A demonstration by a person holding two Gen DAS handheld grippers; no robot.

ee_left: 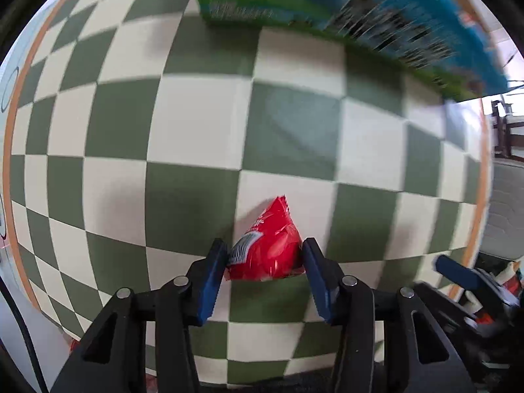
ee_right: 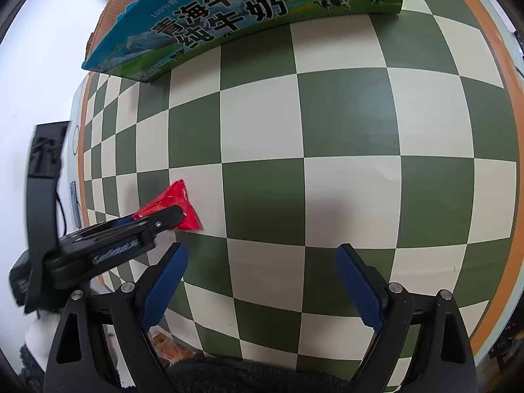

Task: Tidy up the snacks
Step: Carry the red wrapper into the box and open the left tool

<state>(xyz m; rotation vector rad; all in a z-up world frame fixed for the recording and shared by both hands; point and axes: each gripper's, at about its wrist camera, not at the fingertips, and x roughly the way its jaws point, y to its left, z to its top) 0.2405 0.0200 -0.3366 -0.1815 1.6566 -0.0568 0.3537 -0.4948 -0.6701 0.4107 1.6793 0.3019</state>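
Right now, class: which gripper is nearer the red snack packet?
Left. The left gripper is shut on the red snack packet; the right gripper stands open and empty off to one side.

Left wrist view looks straight down, right slants — both near, sharing the checkered mat (ee_left: 203, 124) (ee_right: 344, 114).

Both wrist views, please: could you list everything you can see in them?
red snack packet: one, red, clamped in the left gripper above the mat.
milk carton box: one, blue and green with black lettering, at the far edge of the mat.
checkered mat: one, green and cream squares with an orange border, covering the table.
left gripper: one, black with blue pads, shut on the packet.
right gripper: one, black with blue pads, open and empty over the mat.
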